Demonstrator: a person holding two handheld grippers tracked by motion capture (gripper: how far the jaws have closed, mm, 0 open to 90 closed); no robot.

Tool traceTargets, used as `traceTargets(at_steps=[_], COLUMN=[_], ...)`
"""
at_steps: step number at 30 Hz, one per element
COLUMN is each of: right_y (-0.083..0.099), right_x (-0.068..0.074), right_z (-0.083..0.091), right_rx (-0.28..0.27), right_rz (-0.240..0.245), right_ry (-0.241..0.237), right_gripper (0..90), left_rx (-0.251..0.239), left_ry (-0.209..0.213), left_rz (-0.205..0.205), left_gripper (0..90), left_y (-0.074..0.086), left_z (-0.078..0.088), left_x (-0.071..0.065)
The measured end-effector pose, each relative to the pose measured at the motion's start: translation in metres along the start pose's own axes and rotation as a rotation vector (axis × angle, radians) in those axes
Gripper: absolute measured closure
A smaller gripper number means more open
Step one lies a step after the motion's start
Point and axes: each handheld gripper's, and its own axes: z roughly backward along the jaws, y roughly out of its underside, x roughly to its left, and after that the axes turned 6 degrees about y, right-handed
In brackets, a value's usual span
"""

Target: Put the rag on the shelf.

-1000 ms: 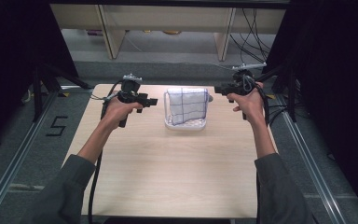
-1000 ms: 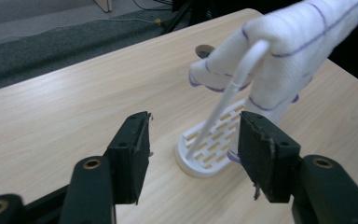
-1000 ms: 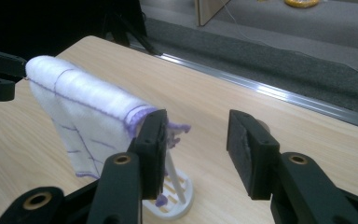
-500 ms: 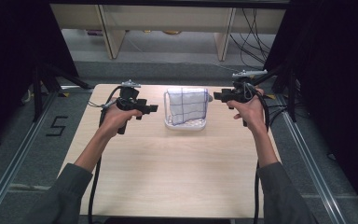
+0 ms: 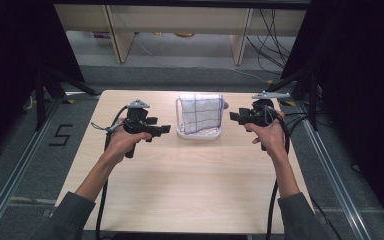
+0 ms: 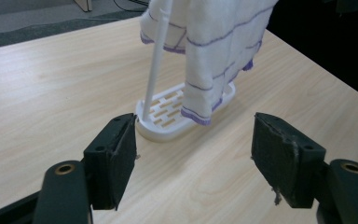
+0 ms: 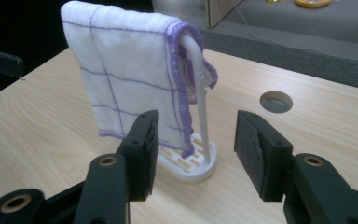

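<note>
White purple-checked cloth (image 5: 203, 113) hangs on a white plastic rack (image 5: 198, 133) mid-counter (image 5: 180, 190); left gripper (image 5: 164, 129) and right gripper (image 5: 234, 117) flank it, fingers just opening, empty. A one-sided tug could topple the light rack

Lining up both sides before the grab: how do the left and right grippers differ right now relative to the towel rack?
The left gripper sits at the towel rack's left end, slightly lower in the high view; the right gripper sits at its right end, closer to the cloth. Both point inward with jaws that have just been opening, nothing between them, neither touching the towel.
</note>
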Motion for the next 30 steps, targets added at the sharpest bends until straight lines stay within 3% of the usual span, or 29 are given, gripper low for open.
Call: traceTargets(at_steps=[3, 4, 6, 7, 8, 9, 12, 13, 14, 15, 19, 25, 26, 27, 28, 29, 30], right_y=[0.005, 0.01, 0.015, 0.016, 0.018, 0.019, 0.024, 0.025, 0.026, 0.028, 0.037, 0.047, 0.047, 0.049, 0.049, 0.05, 0.05], right_x=[0.0, 0.004, 0.006, 0.007, 0.008, 0.011, 0.013, 0.016, 0.014, 0.017, 0.018, 0.019, 0.017, 0.019, 0.018, 0.021, 0.02], right_z=[0.002, 0.005, 0.006, 0.005, 0.003, 0.004, 0.002, 0.003, 0.003, 0.003, 0.001, -0.003, -0.003, -0.002, -0.002, -0.001, -0.002], right_rx=[-0.02, -0.02, -0.038, -0.021, -0.02, -0.009, -0.013, -0.002, -0.009, 0.002, 0.018, 0.043, 0.038, 0.051, 0.042, 0.05, 0.044], right_rz=[-0.001, -0.033, -0.045, -0.044, -0.01, -0.04, -0.023, -0.06, -0.031, -0.049, -0.021, -0.037, -0.001, -0.039, -0.018, -0.055, -0.036], right_ry=[-0.01, -0.031, -0.047, -0.049, -0.035, -0.041, -0.053, -0.049, -0.049, -0.049, -0.048, -0.051, -0.033, -0.053, -0.062, -0.068, -0.068], right_gripper=[47.9, 45.1, 44.3, 42.3, 41.2, 41.1, 39.8, 39.6, 39.1, 38.6, 36.9, 35.3, 35.0, 34.6, 34.4, 34.3, 34.3], left_rx=[0.001, -0.001, -0.005, -0.005, -0.018, -0.018, -0.022, -0.021, -0.018, -0.009, 0.01, 0.018, 0.022, 0.017, 0.025, 0.021, 0.021], left_ry=[0.006, 0.011, 0.017, 0.017, 0.017, 0.017, 0.038, 0.037, 0.037, 0.039, 0.011, 0.023, 0.029, 0.025, 0.029, 0.019, 0.019], left_rz=[0.0, -0.004, -0.001, -0.001, 0.002, 0.002, -0.013, -0.018, -0.017, -0.015, -0.042, -0.044, -0.045, -0.045, -0.049, -0.043, -0.043], left_gripper=[30.3, 29.9, 29.2, 29.1, 29.0, 28.9, 28.5, 28.5, 28.5, 28.5, 28.3, 27.8, 27.8, 27.5, 27.0, 26.7, 26.5], left_y=[0.005, 0.008, 0.012, 0.012, 0.016, 0.016, 0.025, 0.029, 0.032, 0.035, 0.042, 0.05, 0.051, 0.053, 0.054, 0.058, 0.058], left_z=[0.001, 0.002, 0.004, 0.004, 0.006, 0.006, 0.012, 0.013, 0.014, 0.015, 0.016, 0.015, 0.014, 0.013, 0.012, 0.009, 0.009], left_x=[-0.003, -0.004, -0.007, -0.007, -0.009, -0.009, -0.013, -0.014, -0.014, -0.013, -0.014, -0.014, -0.014, -0.015, -0.014, -0.016, -0.016])
